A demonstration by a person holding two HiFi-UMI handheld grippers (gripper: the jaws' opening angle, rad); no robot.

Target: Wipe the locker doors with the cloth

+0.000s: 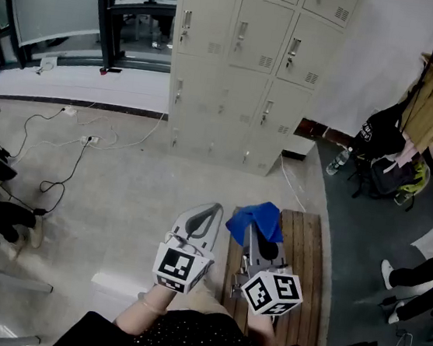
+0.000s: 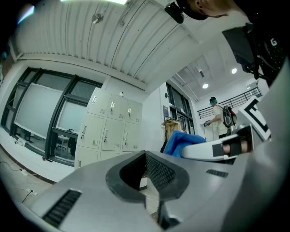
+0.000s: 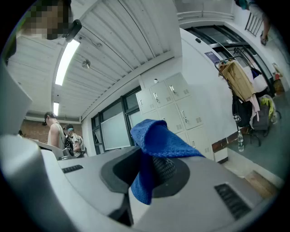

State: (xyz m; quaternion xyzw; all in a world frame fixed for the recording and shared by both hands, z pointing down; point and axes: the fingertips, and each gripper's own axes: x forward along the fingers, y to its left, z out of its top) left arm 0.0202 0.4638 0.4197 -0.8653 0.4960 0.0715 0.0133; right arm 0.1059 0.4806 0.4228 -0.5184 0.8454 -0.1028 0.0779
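Head view, steeply down: both grippers side by side over a pale, faintly speckled floor (image 1: 121,188), smooth grey moulded shells tapering to narrow points, with a cube (image 1: 181,268) of black-and-white square markers at the back of each. On the left gripper (image 1: 212,211), jaws pressed together with nothing between them. In left gripper view, black cross-hatched pads (image 2: 158,171) meeting in a wedge, no gap at the tip. On the right gripper (image 1: 253,229), jaws closed onto the cloth (image 1: 257,219), soft, napped and bright blue, bunched in folds over the tips. In right gripper view, one fold peaked above the textured pad and another hanging below the pinch. Well apart from both grippers, ahead: the lockers (image 1: 246,62), cream sheet-metal doors in a flat grid, each with slotted vents and a small upright handle. Below the right gripper in frame, a slatted wooden platform (image 1: 307,273) of brown boards running lengthwise.
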